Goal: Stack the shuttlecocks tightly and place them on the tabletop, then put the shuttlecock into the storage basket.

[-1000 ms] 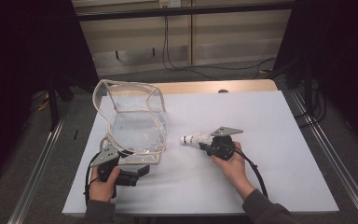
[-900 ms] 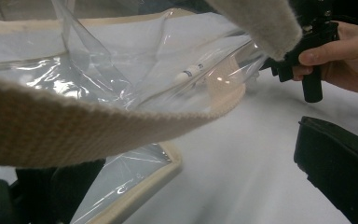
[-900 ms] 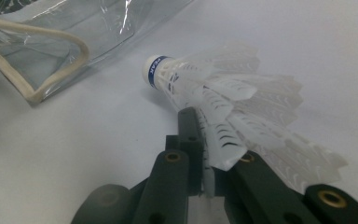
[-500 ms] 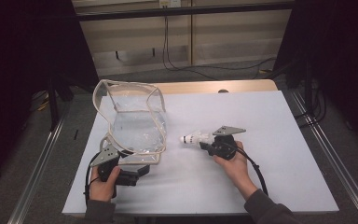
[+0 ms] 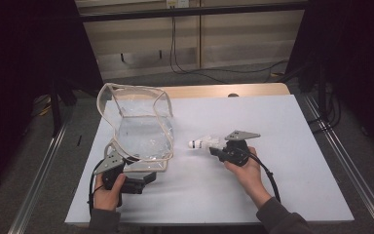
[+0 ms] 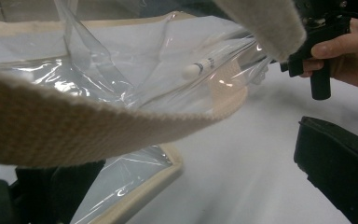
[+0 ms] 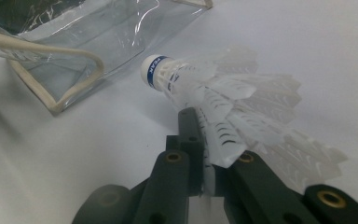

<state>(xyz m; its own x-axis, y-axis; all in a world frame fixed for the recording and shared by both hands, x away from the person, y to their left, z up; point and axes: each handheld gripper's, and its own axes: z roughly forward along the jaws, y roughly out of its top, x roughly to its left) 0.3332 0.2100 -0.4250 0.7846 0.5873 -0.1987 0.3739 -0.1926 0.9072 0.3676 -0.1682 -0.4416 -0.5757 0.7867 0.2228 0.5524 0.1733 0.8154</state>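
Nearest the person, at about seven o'clock on the pale grey table top [image 5: 292,146], the left gripper [image 5: 143,179] sits low in a hand, just at the near corner of the clear plastic tote bag with cream webbing trim and handles [image 5: 143,131]. In the left gripper view a cream handle strap [image 6: 98,130] crosses close in front of the camera while one black jaw stands free at the right; whether the other jaw presses on the bag's edge I cannot tell. By my reading, this hand is there to steady the bag and keep its mouth facing the other hand.

At about five o'clock the right gripper [image 5: 214,150] points toward nine o'clock, at the bag. Its claw is clamped together on the feather skirt of a white plastic shuttlecock with a blue-banded cork tip [image 7: 205,88]. Holding it by the skirt leaves the rounded tip leading, which should let it slide into the opening without snagging.

The shuttlecock [image 5: 203,143] hangs just above the table, near the bag's right wall but apart from it, not yet inside. Seen through the film in the left gripper view, its tip [image 6: 193,70] aims at the bag.

Farther off, toward twelve o'clock, the bag's tall handles [image 5: 136,92] arch up, holding it open. Beyond lies the table's wooden edge [image 5: 224,90].
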